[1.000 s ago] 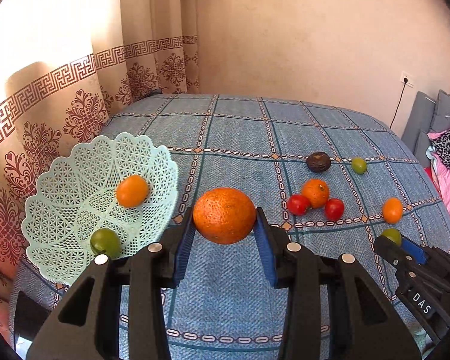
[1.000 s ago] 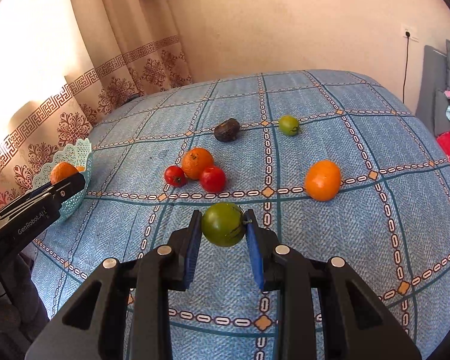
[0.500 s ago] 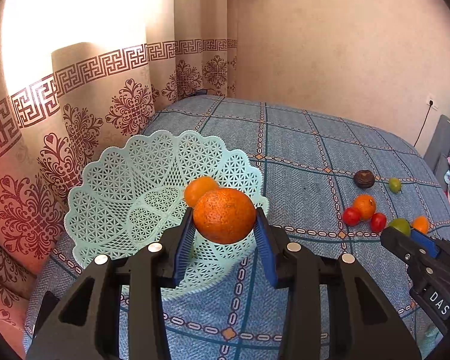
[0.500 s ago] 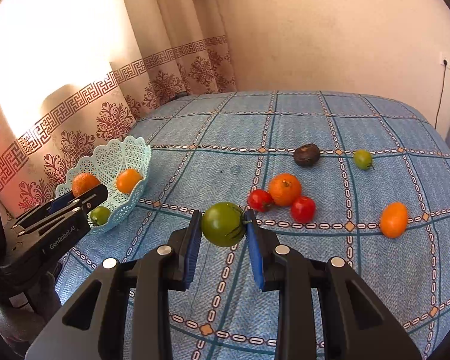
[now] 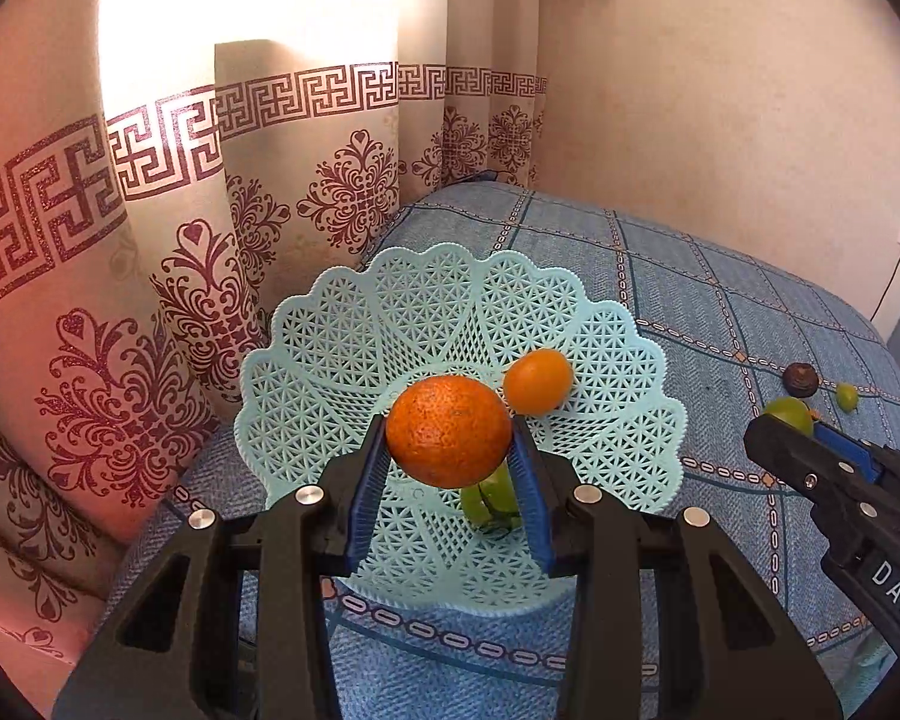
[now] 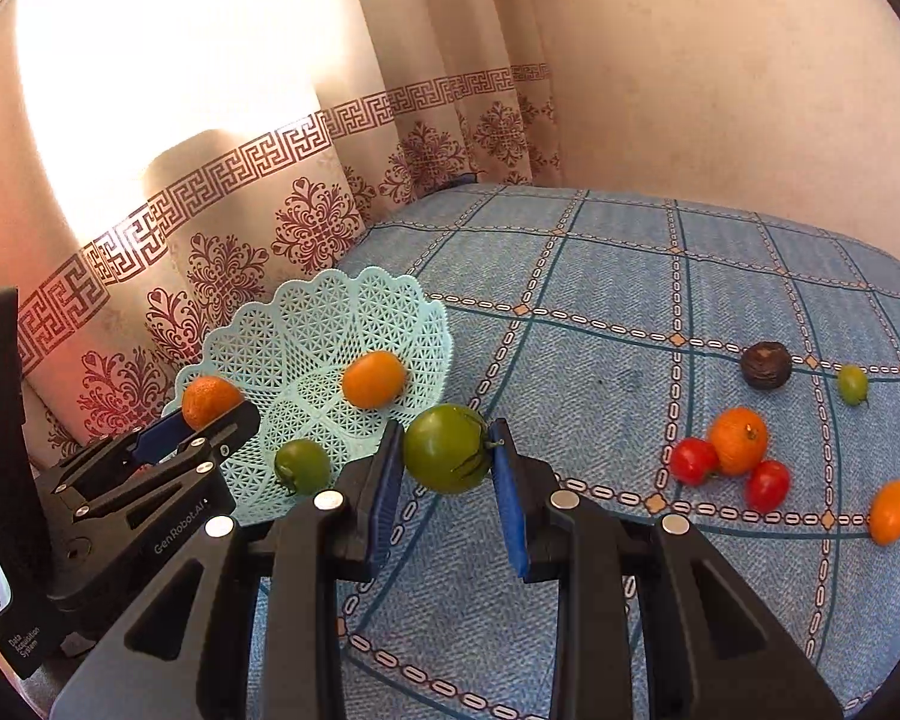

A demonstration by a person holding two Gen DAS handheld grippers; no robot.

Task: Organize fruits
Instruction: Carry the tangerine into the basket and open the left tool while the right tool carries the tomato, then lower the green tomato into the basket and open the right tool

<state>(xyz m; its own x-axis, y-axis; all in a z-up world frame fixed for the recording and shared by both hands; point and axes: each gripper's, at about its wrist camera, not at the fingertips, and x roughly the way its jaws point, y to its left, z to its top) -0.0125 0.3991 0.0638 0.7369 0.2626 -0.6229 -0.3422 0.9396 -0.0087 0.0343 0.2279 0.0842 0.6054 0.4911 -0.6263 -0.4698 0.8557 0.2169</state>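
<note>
Holding: left gripper (image 5: 450, 468) is clamping an orange (image 5: 448, 431) over the basket (image 5: 342, 360); right gripper (image 6: 447, 468) is clamping a green tomato (image 6: 447, 449)
Basket: two fruits are lying inside already
Left: six are waiting on the bed (image 6: 600, 312)

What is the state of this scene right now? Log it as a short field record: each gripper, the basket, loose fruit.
left gripper: shut on large orange, held over the basket
right gripper: shut on green tomato, beside the basket's rim, not yet over it
basket: mint lattice, on the blue bedspread near the curtain
in basket: small orange, small green tomato
loose on bedspread: dark fruit, small green fruit, orange, two red tomatoes, oval orange fruit
</note>
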